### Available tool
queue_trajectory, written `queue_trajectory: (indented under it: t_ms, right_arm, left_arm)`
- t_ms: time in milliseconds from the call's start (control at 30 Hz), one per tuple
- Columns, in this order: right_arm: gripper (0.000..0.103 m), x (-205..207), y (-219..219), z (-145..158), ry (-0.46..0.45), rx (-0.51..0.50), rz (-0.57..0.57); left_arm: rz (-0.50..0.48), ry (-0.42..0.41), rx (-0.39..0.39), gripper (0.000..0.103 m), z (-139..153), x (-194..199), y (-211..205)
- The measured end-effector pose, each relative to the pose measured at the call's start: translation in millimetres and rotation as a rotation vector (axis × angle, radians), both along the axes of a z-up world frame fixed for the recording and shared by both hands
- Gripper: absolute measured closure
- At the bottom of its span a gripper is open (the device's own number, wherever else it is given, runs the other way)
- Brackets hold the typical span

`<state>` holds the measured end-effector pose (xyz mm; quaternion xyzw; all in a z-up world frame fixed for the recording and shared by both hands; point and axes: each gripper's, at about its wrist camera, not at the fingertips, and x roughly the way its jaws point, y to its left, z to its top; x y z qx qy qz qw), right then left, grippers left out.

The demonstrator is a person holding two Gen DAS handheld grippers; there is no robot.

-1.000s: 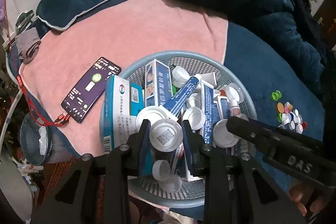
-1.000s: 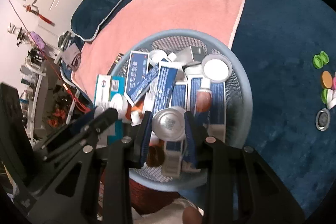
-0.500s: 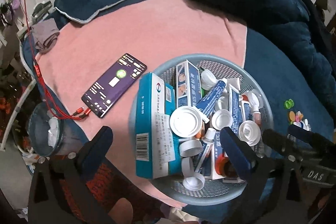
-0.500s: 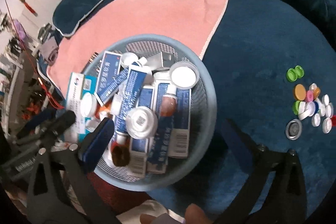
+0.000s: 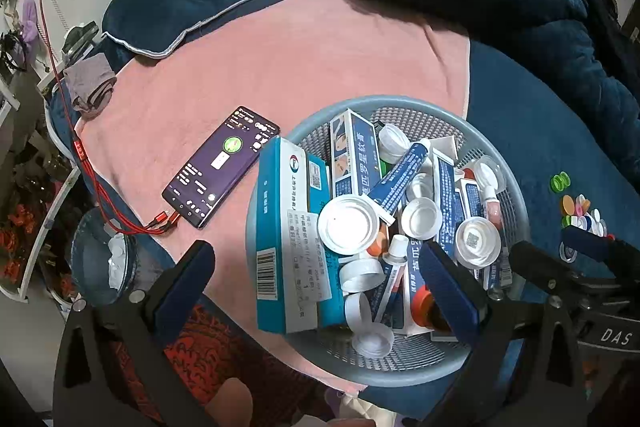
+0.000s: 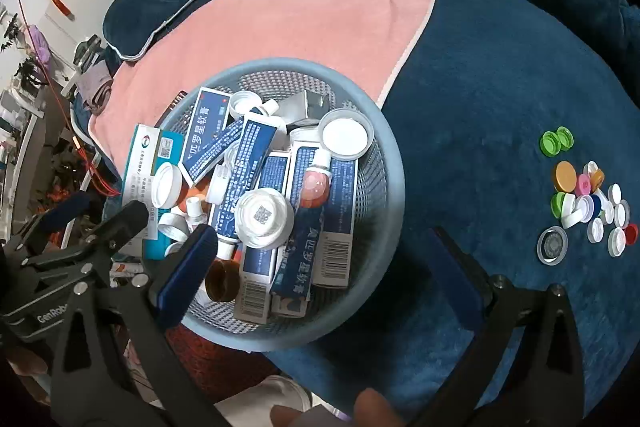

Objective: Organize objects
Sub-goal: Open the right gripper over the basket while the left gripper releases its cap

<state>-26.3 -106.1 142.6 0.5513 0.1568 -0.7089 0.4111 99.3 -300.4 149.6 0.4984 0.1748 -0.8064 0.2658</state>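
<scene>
Pink towel (image 5: 280, 59), basket (image 5: 516, 195), tube (image 5: 400, 173) diagonal

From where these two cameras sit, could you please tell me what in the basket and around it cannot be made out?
- Left wrist view: the basket's lower contents are buried under boxes, tubes and lids.
- Left wrist view: the phone's screen text is too small to read.
- Right wrist view: the phone is almost wholly hidden behind the basket rim.
- Right wrist view: the brown bottle is partly covered by the open right gripper's fingers.
</scene>
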Motion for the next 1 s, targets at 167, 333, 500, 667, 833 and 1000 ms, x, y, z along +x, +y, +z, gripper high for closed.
queue_trajectory:
  t_ms: [167, 333, 500, 667, 833, 1000]
  right_arm:
    - [0.000, 0.3, 1.7, -0.9, -0.001, 0.005, 0.001]
    - [0.000, -0.2, 3.5, -0.2, 0.000, 0.005, -0.001]
    - [0.000, -1.2, 4.8, -0.5, -0.003, 0.005, -0.006]
    - [0.000, -1.6, 5.8, -1.0, -0.005, 0.003, -0.007]
    - [0.000, -1.8, 6.8, -1.2, -0.004, 0.002, -0.007]
    - [0.000, -2.2, 8.0, -0.8, -0.002, 0.004, -0.010]
  left_arm:
    - [0.001, -0.003, -0.003, 0.001, 0.0, -0.3, 1.0]
    - [0.003, -0.004, 0.003, 0.001, 0.0, -0.1, 2.3]
    - [0.001, -0.005, 0.003, 0.001, 1.1, -0.3, 3.6]
    - [-0.001, -0.007, 0.002, 0.001, 1.8, -0.9, 4.6]
    - [-0.002, -0.007, -0.002, 0.001, 2.4, -1.2, 6.3]
    - [-0.002, -0.007, -0.003, 0.001, 2.7, -1.1, 6.7]
